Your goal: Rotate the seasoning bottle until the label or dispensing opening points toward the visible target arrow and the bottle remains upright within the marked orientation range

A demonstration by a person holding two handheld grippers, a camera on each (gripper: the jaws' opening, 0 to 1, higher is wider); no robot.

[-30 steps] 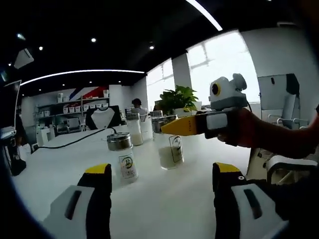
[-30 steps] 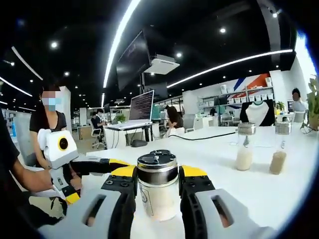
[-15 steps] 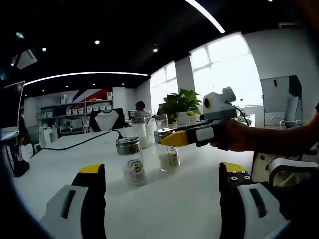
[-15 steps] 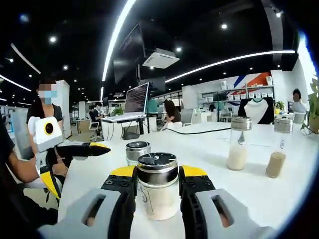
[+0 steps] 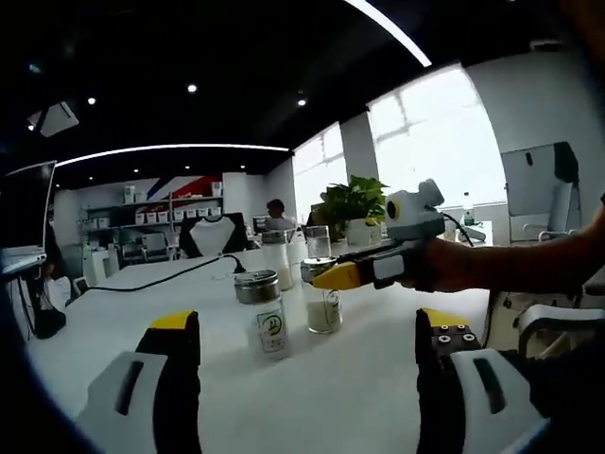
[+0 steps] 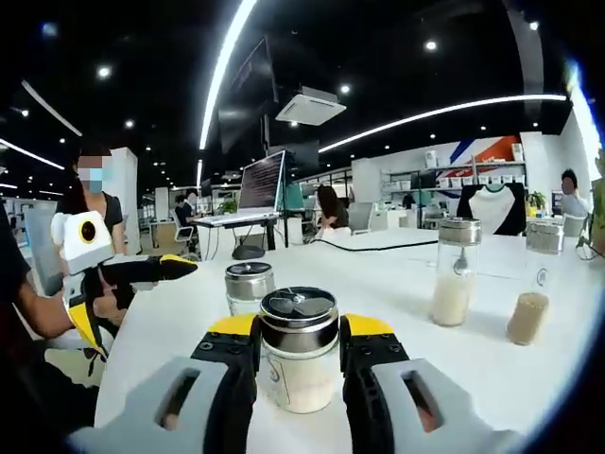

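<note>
The right tongs point(image 6: 298, 355) pinch a clear glass seasoning bottle with a shiny metal shaker lid point(image 6: 299, 352) between their yellow-tipped jaws, one jaw on each side of the body just under the lid. The bottle stands upright on the white surface point(image 6: 397, 284), pale powder filling its lower part. The left tongs point(image 5: 307, 364) hang spread above the same surface with nothing between the jaws.

In the left gripper view the held bottle point(image 5: 323, 301) sits well ahead of the left tongs and a little to the right, with the right tongs reaching in from the right around it. A second metal-lidded glass shaker with a small green label point(image 5: 266, 312) stands just beside it; in the right gripper view that shaker point(image 6: 250, 288) is close behind the held bottle, to the left.

The likely risks: the grip is high on the body, so a twist could tip the bottle off vertical or let the smooth glass slip in the jaws, leaving the label short of its heading. The neighbouring shaker is near enough that a swinging jaw could knock it. I can find no target arrow or range marking on the surface, so the stopping point would be hard to judge.

Farther off stand two more tall glass shakers point(image 6: 452, 271), a black cable point(image 5: 161, 270) and a leafy green potted plant point(image 5: 354, 201).
</note>
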